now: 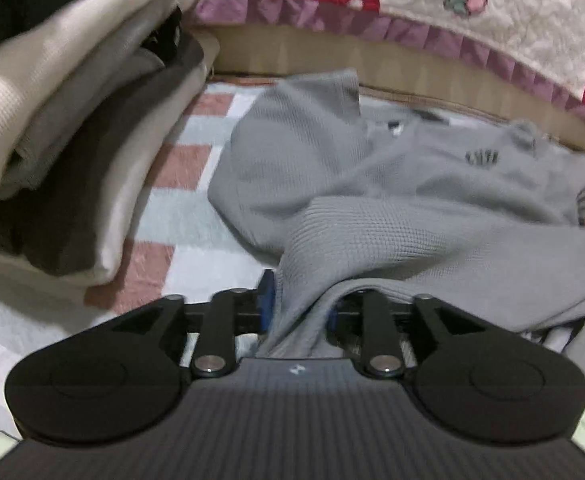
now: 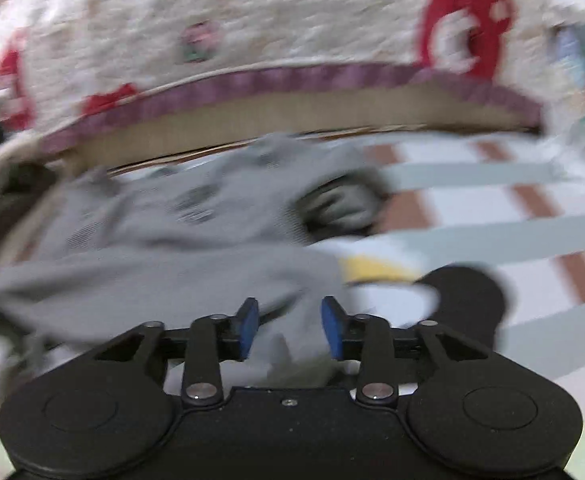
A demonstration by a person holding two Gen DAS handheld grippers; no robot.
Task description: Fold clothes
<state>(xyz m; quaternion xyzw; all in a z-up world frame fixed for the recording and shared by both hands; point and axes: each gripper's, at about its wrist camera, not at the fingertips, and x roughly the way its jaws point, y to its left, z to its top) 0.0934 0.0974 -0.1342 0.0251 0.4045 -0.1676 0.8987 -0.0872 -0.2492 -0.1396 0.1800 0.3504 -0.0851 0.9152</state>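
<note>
A grey waffle-knit shirt [image 1: 392, 200] lies crumpled on a checked blanket [image 1: 180, 208]. One fold of it runs down between the blue pads of my left gripper [image 1: 298, 304]. Those jaws stand a little apart and the cloth hangs loosely in the gap. The right wrist view is blurred. There the same grey shirt [image 2: 164, 240] spreads to the left. A bunch of it sits between the fingers of my right gripper [image 2: 290, 320], which is open with the blue pads [image 2: 248, 328] clear of the cloth.
A stack of folded cream and dark clothes [image 1: 72, 120] stands at the left. A quilt with red patterns and a purple border [image 1: 492, 8] rises behind, above a tan edge [image 1: 332, 56]. A dark round shape [image 2: 464, 300] and something yellow [image 2: 368, 270] lie right of the shirt.
</note>
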